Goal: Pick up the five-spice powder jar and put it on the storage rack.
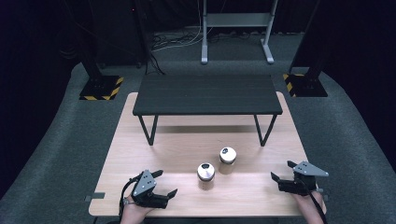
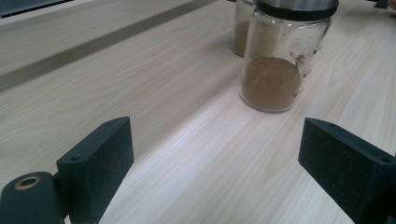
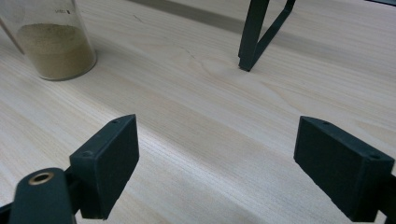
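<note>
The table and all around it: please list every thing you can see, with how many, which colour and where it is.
Glass jars: 2, clear with silver lids, mid-table; the near jar holds brown powder, the far jar a paler tan powder.
Wooden table: 1, light wood, centre of the floor.
Small black shelf-table: 1, black top on thin black legs, standing on the far half of the wooden table.
Metal stand: 1, grey, on the floor behind the table.
Striped floor plates: 2, black and yellow, far left and far right.
Carpet: grey, all around.
Left claw: 1, black, near left edge, open, holding nothing.
Right claw: 1, black, near right edge, open, holding nothing.
</note>
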